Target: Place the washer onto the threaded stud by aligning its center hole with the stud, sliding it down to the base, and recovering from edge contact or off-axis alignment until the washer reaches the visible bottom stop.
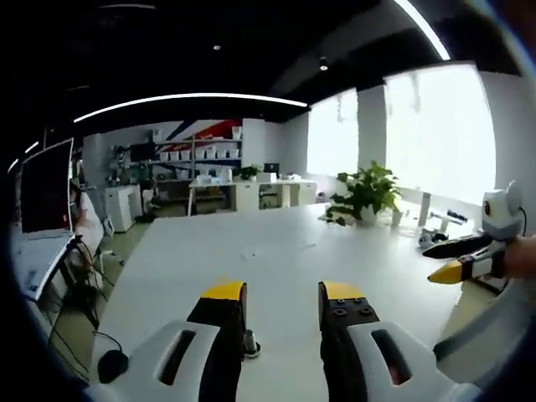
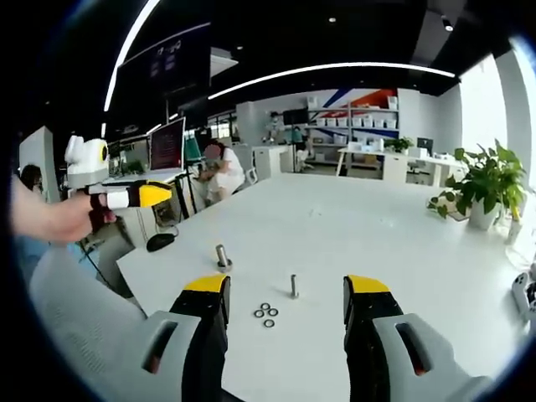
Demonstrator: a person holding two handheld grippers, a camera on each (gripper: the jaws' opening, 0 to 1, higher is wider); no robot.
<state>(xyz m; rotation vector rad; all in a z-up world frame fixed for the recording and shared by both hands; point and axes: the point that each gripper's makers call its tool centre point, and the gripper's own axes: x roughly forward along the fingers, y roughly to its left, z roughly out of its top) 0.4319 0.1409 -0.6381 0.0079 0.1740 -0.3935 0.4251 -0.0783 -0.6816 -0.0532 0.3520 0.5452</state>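
Low centre of right gripper view: washers (image 2: 266, 315) beside threaded stud (image 2: 294, 286) on white table (image 2: 352, 226) | right gripper (image 2: 286, 295) jaws apart, empty | left gripper (image 1: 283, 297) jaws apart, empty

Bright windows (image 1: 435, 126) light a white table (image 1: 276, 251), shelves (image 1: 197, 159) behind (potted plant (image 1: 368, 193) nearby).

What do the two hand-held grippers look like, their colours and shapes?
Each hand-held gripper has two black jaws capped with yellow tips, rising from pale grey moulded shells with slot-shaped cut-outs. That holds for the left hand-held gripper and the right hand-held gripper. Small dark screw heads dot the left one's black jaw faces. No cables or sleeves are discernible.
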